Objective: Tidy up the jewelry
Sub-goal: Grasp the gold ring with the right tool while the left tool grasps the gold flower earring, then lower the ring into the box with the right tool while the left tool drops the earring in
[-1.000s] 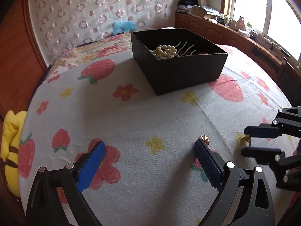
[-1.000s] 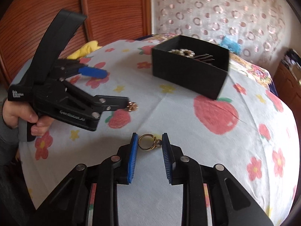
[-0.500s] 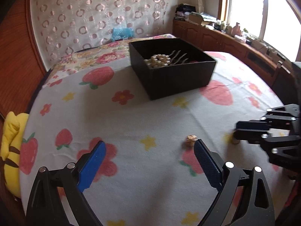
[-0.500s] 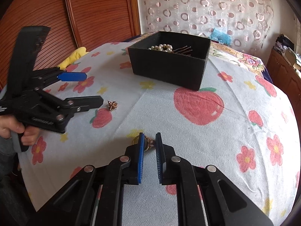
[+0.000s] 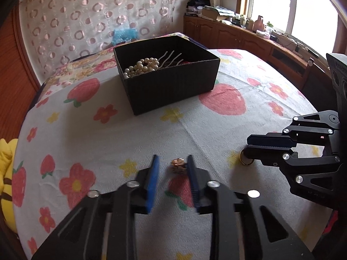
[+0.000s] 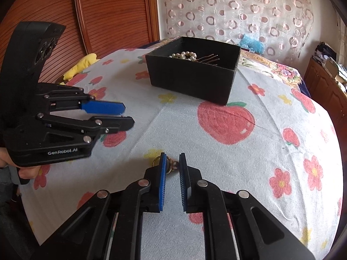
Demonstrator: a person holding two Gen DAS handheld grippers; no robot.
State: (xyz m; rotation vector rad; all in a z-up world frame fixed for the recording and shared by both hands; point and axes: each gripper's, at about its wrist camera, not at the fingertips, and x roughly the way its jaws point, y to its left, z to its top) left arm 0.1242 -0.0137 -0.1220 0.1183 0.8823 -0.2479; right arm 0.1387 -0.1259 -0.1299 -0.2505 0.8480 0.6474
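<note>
Both bits look tiny, light, hard and slippy: the flower-shaped charm (image 5: pixel 178 165), lower middle of frame, sits between the narrowed left gripper (image 5: pixel 172 169), the gold ring (image 6: pixel 156 161) (half hidden) by the near-closed right gripper (image 6: pixel 172 164), so pinch across the middle.

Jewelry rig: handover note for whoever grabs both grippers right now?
Left gripper: jaws partly closed around the small flower-shaped brooch on the bedspread, not yet clamped.
Right gripper: jaws narrowed around the gold ring; a firm grip cannot be confirmed. The ring looks low, at the cloth.
Black box, further back on the bed: pearl necklace and hair comb already inside.
Left to do: secure both grasps, lift, drop the brooch and ring into the box.
</note>
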